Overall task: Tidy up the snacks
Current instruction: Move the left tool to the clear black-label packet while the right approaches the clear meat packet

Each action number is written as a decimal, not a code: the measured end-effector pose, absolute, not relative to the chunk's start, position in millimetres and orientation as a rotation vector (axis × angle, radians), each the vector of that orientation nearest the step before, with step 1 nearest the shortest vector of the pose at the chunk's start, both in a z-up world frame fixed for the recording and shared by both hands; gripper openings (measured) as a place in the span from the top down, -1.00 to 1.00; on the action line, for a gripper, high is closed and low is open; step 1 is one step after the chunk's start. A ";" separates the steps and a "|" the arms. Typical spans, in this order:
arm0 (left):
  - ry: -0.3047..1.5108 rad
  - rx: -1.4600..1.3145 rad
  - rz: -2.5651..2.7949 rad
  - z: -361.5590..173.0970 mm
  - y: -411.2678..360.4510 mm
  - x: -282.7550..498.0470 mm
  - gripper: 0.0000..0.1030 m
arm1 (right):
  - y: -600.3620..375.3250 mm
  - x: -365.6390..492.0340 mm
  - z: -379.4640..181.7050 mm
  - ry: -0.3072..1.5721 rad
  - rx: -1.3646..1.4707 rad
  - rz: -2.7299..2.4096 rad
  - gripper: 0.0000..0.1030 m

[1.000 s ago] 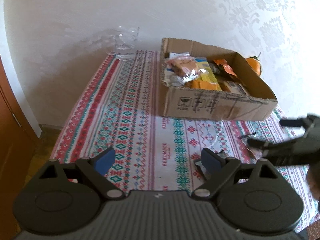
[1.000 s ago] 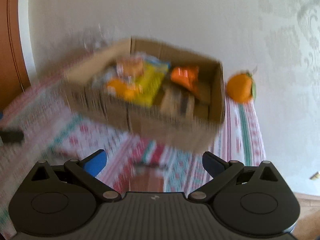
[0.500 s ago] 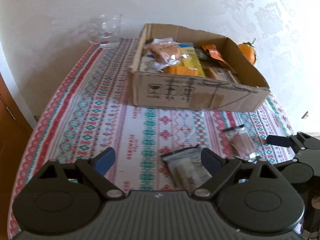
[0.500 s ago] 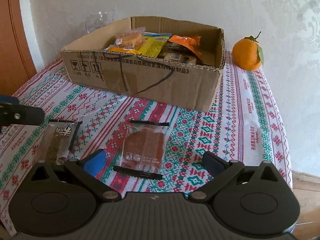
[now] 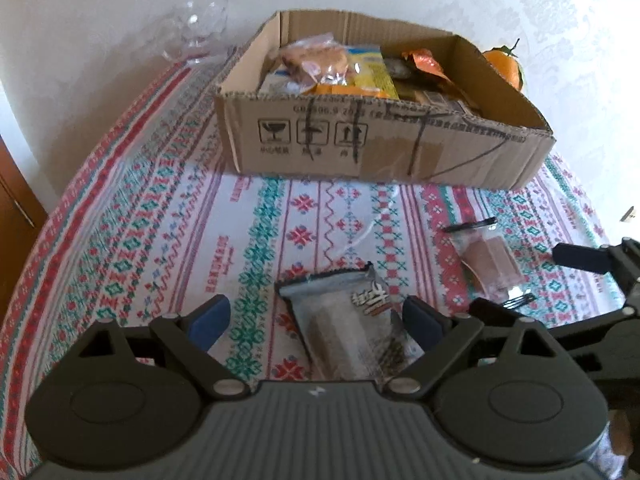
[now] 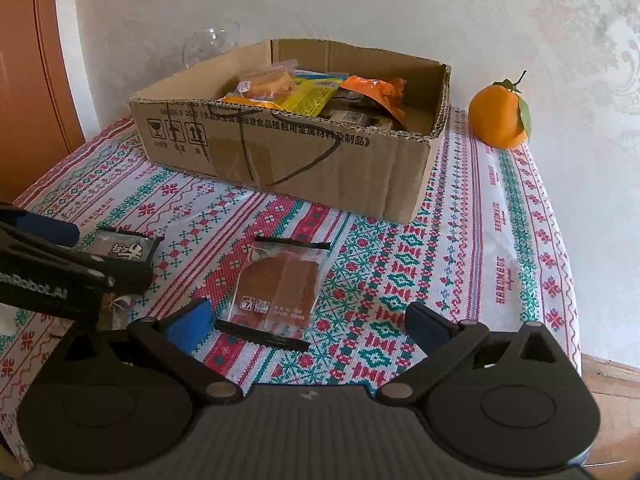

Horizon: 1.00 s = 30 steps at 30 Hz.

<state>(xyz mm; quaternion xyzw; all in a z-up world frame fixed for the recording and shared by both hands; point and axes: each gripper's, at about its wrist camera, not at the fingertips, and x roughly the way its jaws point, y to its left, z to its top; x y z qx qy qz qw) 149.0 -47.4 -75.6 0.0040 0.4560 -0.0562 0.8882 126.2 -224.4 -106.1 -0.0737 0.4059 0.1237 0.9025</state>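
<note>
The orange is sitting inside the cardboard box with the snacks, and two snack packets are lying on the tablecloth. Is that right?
Not quite. The orange is outside the cardboard box, standing on the tablecloth beside it, as the right wrist view shows. The two snack packets, a grey one and a clear one, do lie on the tablecloth.

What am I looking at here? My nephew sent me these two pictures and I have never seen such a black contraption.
Each picture comes from a camera mounted on a hand-held gripper that a person carries, one per hand. The left hand-held gripper hovers open over a grey snack packet; the right hand-held gripper is open above a clear packet of brown slices. Neither holds anything. On the patterned tablecloth stand a cardboard box of snacks, an orange and a glass.
</note>
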 end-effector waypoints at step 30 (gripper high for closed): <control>0.947 0.087 -0.070 -72.6 22.0 115.8 -0.82 | -223.5 126.1 -106.2 0.836 -0.150 0.248 -1.00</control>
